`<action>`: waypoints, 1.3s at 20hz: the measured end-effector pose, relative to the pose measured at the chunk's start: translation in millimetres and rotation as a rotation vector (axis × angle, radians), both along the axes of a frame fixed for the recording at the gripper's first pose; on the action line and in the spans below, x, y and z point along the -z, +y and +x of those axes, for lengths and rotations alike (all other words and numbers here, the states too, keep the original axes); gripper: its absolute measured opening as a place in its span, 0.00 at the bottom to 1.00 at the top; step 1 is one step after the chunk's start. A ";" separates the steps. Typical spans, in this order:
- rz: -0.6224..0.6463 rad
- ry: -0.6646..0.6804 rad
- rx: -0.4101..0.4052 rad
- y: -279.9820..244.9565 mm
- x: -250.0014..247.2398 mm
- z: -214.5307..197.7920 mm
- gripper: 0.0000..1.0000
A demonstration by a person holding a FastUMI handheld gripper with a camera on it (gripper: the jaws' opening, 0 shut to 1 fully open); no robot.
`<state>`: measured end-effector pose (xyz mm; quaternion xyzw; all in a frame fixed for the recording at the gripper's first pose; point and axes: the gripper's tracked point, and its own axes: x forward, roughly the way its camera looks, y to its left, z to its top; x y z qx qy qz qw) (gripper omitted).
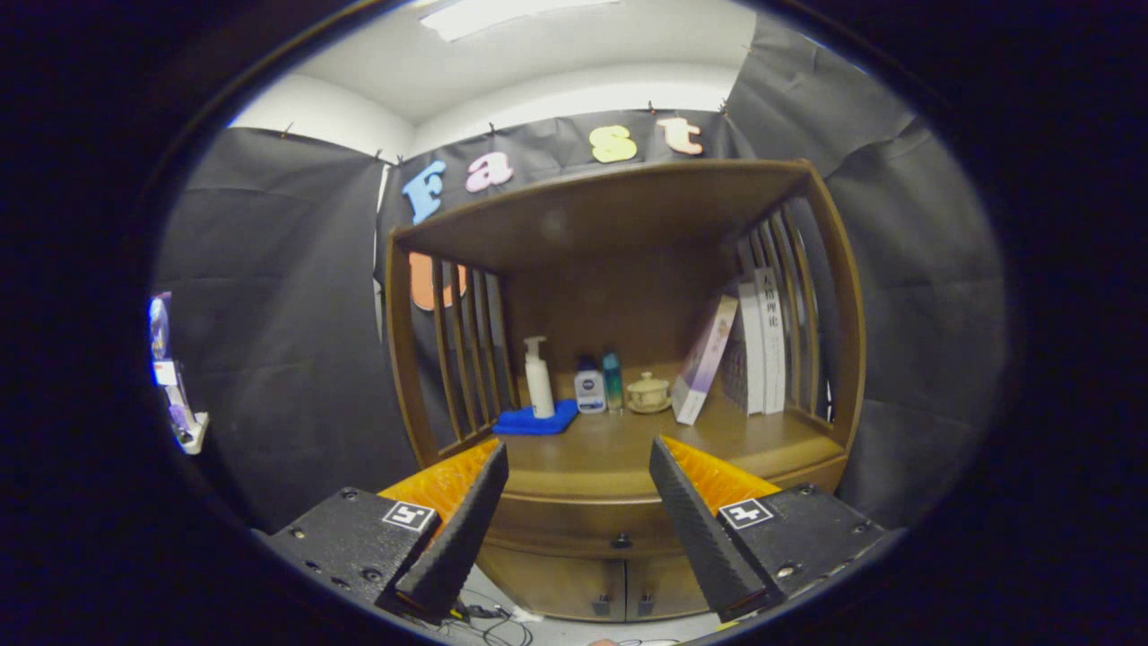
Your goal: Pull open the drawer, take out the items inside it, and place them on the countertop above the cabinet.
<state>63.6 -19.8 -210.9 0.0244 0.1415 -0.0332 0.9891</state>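
A wooden cabinet stands ahead of me with a closed drawer [583,525] under its countertop [619,449]. A small dark knob [621,541] sits at the drawer's middle, between and just beyond my fingers. My gripper [578,453] is open with nothing between its fingers, held a short way in front of the cabinet. What the drawer holds is hidden.
On the countertop at the back stand a white pump bottle [538,377] on a blue cloth [536,419], two small bottles [599,384], a lidded ceramic cup [648,393] and leaning books [740,350]. Slatted side walls and a top shelf enclose the countertop. Lower cabinet doors [619,588] are below the drawer.
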 end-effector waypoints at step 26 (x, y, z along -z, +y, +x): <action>0.030 0.230 0.187 -49.3 188.3 55.4 0.42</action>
